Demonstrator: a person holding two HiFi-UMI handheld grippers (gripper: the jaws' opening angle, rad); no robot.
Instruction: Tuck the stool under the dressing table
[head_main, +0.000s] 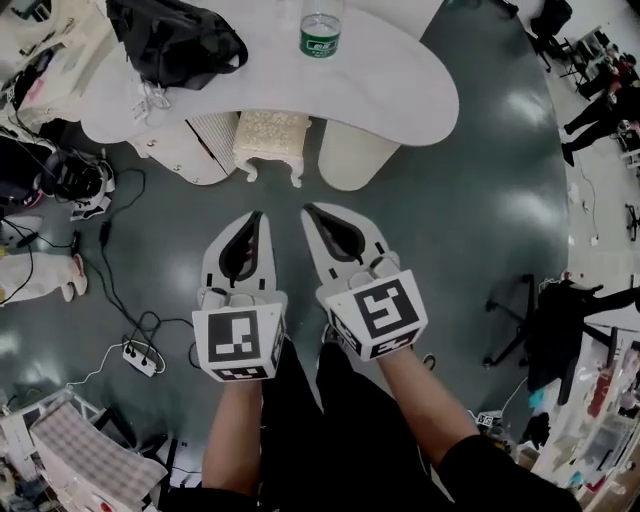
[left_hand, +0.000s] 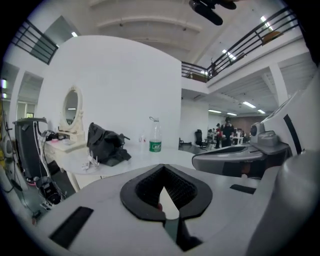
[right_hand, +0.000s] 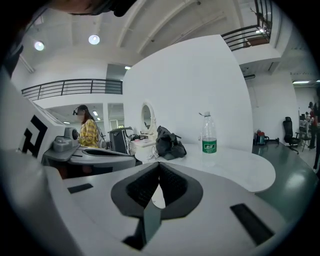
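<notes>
The white curved dressing table (head_main: 400, 85) lies ahead of me across the top of the head view. A cream stool (head_main: 271, 135) with carved legs stands at the table's near edge, its far part hidden beneath the tabletop. My left gripper (head_main: 257, 216) and right gripper (head_main: 309, 210) hang side by side in the air, well short of the stool, both shut and holding nothing. The left gripper view looks over its own shut jaws (left_hand: 162, 169) at the tabletop (left_hand: 130, 160). In the right gripper view the shut jaws (right_hand: 159, 166) also point at the table (right_hand: 235, 167).
A black bag (head_main: 175, 40) and a water bottle (head_main: 321, 30) sit on the tabletop, and an oval mirror (left_hand: 71, 107) stands at its far left. A power strip (head_main: 138, 357) and cables lie on the floor at left. A dark chair (head_main: 560, 320) stands at right.
</notes>
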